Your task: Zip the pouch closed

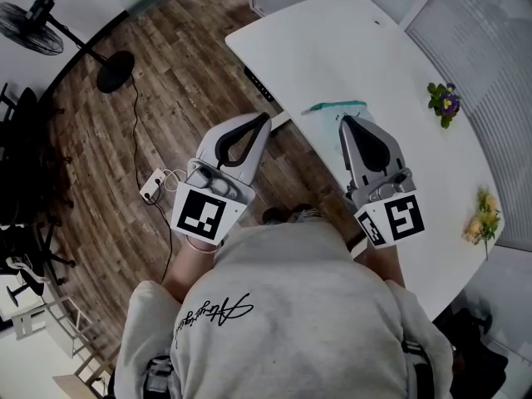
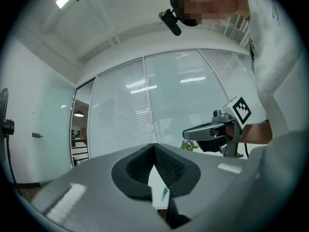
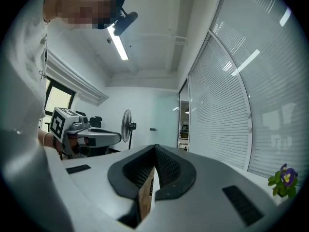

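The pouch (image 1: pixel 337 106) is a flat teal piece lying on the white table (image 1: pixel 349 48) near its front edge. A sliver of it also shows in the left gripper view, below the jaws (image 2: pixel 165 192). My right gripper (image 1: pixel 343 120) hovers just in front of the pouch, shut, with nothing held. My left gripper (image 1: pixel 266 116) is held level over the wooden floor, left of the table edge, also shut and empty. In each gripper view the jaws meet at their tips: left gripper (image 2: pixel 154 146), right gripper (image 3: pixel 154 148). Each view also shows the other gripper alongside.
A purple potted flower (image 1: pixel 445 100) and yellow flowers (image 1: pixel 482 216) stand along the table's right side. On the floor to the left are a standing fan (image 1: pixel 33 27), a power strip (image 1: pixel 152 185) and black chairs (image 1: pixel 21 189). Blinds cover the window wall.
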`<state>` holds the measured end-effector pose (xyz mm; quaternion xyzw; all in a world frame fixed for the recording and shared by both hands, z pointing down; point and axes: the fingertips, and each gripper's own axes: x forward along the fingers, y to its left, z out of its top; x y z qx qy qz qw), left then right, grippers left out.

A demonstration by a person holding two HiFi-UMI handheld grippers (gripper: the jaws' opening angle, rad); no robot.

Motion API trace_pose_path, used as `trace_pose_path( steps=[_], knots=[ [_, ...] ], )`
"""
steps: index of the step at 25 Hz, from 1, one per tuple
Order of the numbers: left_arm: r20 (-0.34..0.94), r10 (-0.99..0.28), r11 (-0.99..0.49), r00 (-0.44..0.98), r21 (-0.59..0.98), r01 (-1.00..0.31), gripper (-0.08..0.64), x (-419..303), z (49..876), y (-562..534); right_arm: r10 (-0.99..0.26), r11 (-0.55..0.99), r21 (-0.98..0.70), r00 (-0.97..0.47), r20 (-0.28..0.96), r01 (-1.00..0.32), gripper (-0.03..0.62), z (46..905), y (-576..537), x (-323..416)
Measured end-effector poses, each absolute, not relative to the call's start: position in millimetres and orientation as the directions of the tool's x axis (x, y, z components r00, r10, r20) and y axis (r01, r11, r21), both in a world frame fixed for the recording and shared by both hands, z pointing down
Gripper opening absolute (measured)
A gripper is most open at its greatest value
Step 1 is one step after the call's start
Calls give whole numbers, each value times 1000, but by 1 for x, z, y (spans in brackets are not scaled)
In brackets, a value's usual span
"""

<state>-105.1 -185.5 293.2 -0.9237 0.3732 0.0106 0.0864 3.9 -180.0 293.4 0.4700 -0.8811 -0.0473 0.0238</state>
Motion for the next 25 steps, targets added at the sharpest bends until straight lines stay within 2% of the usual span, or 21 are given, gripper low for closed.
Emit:
trace_pose_path(
  steps=[25],
  knots=[
    [-83,-678,-717,730,-142,-682,0,-112,290,-176,-829,557,89,-559,13,-825,2,293,-172,-7]
  ],
)
